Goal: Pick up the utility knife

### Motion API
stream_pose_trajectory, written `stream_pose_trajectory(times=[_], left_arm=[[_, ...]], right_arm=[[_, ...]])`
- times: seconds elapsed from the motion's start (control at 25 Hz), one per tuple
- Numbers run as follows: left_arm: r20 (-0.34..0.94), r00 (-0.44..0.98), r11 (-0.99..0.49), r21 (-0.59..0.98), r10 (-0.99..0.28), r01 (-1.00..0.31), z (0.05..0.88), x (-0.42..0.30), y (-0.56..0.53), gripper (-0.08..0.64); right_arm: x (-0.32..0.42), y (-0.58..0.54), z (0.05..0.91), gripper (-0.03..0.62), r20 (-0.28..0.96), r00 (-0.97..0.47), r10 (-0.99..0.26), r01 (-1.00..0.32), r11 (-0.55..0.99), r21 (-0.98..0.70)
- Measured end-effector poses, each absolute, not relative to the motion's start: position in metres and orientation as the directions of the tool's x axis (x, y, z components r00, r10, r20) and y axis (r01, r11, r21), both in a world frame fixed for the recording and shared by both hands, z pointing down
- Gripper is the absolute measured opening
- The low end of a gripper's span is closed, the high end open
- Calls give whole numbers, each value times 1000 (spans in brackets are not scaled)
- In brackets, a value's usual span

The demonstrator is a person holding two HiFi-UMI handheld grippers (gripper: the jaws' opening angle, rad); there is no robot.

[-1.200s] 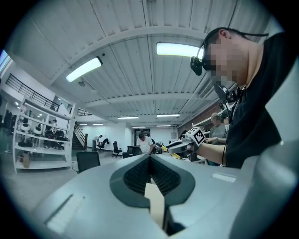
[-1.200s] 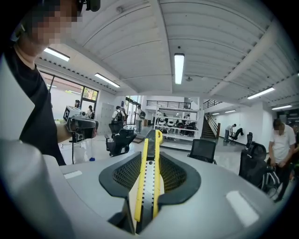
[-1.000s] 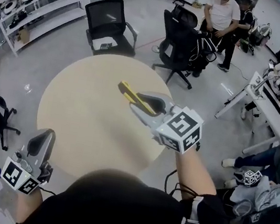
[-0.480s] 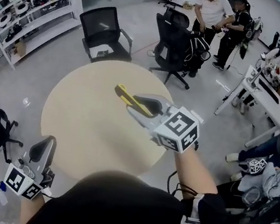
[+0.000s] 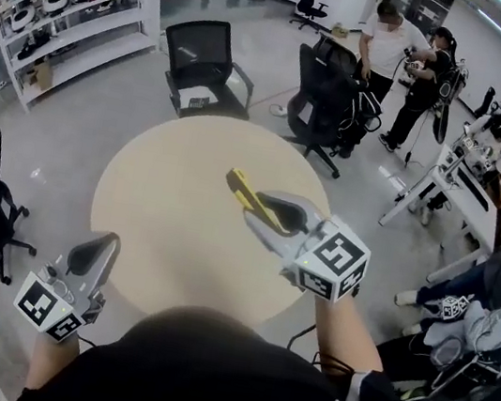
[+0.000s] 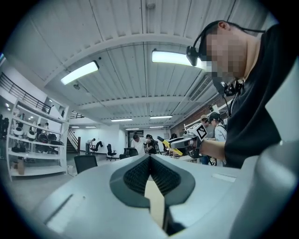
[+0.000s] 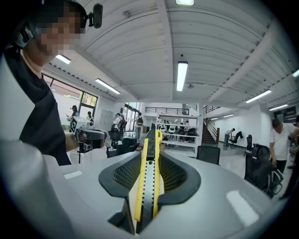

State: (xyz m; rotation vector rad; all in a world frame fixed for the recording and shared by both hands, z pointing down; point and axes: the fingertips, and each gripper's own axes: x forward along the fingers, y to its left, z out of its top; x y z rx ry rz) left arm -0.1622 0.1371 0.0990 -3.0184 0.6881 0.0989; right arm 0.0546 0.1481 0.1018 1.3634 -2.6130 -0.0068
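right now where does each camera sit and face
Head view: on the person's head, steeply down at the round table; shows left claw, right claw gripping the utility knife, dark shirt.
Left gripper view: on the left claw, level along its shut jaws; dark shirt at right.
Right gripper view: on the right claw, along the clamped utility knife; dark shirt at left.
Shared: each gripper view catches the other claw and the shelves.

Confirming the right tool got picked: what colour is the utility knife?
Yellow slim utility knife with a black ridged centre strip; right gripper view shows it best.
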Motion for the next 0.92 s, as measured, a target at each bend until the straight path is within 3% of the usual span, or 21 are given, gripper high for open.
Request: stream_pose_trajectory(times=[0.92], left_arm=[[-113, 887, -891, -20, -448, -453, 102, -169, 139, -6]], right_arm=[[68, 148, 100, 140, 171, -547, -820, -816, 567, 110]])
